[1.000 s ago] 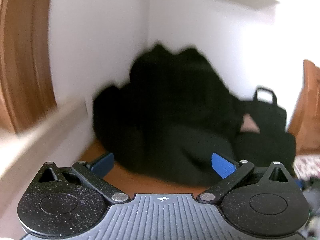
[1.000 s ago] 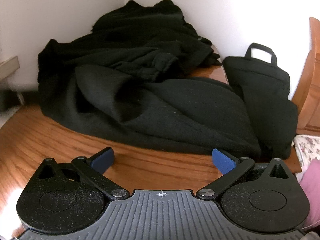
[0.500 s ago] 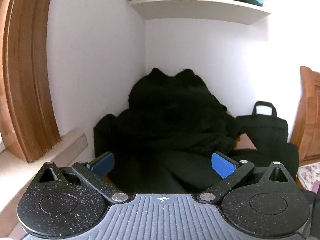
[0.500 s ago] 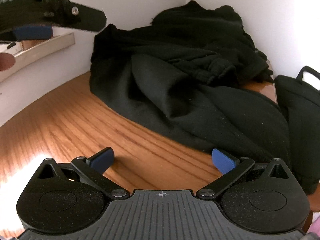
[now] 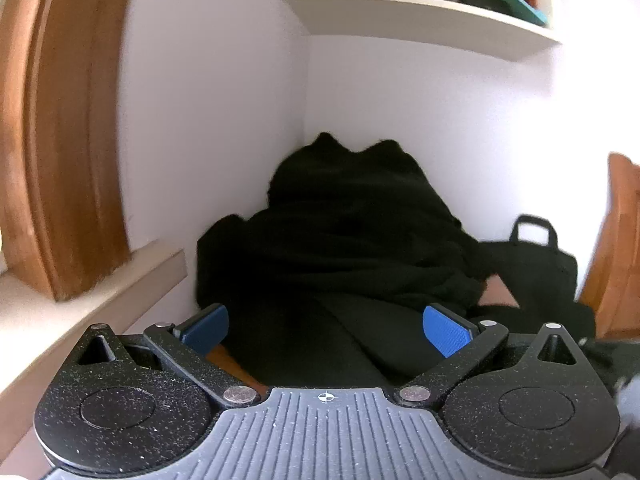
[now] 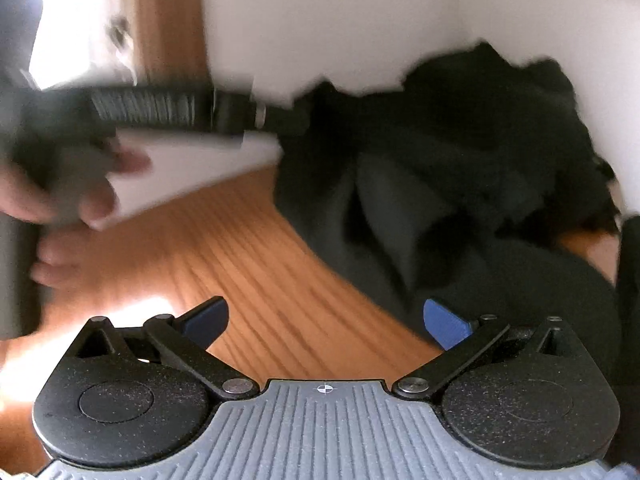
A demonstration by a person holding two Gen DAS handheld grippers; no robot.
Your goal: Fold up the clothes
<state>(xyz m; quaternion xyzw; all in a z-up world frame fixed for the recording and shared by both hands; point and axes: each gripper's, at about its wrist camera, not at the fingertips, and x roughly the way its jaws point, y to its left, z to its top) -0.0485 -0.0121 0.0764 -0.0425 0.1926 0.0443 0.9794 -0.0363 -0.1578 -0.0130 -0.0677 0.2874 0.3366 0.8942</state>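
Note:
A heap of black clothes (image 5: 352,248) lies crumpled in the corner of a wooden table, against the white walls. My left gripper (image 5: 326,328) is open, its blue pads wide apart and nothing between them, just short of the heap's near edge. In the right wrist view the same black heap (image 6: 460,184) fills the right half, blurred by motion. My right gripper (image 6: 326,320) is open and empty over the bare wooden table (image 6: 248,264), with its right pad beside the cloth's edge. The left gripper's body (image 6: 192,110) and the hand (image 6: 60,200) holding it appear at the left.
A black bag with a handle (image 5: 536,256) stands right of the heap. A white shelf with books (image 5: 420,16) hangs above the corner. A pale ledge (image 5: 100,300) and a wooden frame (image 5: 60,140) run along the left; wooden furniture (image 5: 620,248) is at the right.
The right gripper has swung left, so the heap slid right in its view and the left gripper and hand came in closer. The left gripper tilted slightly, with the heap a little nearer.

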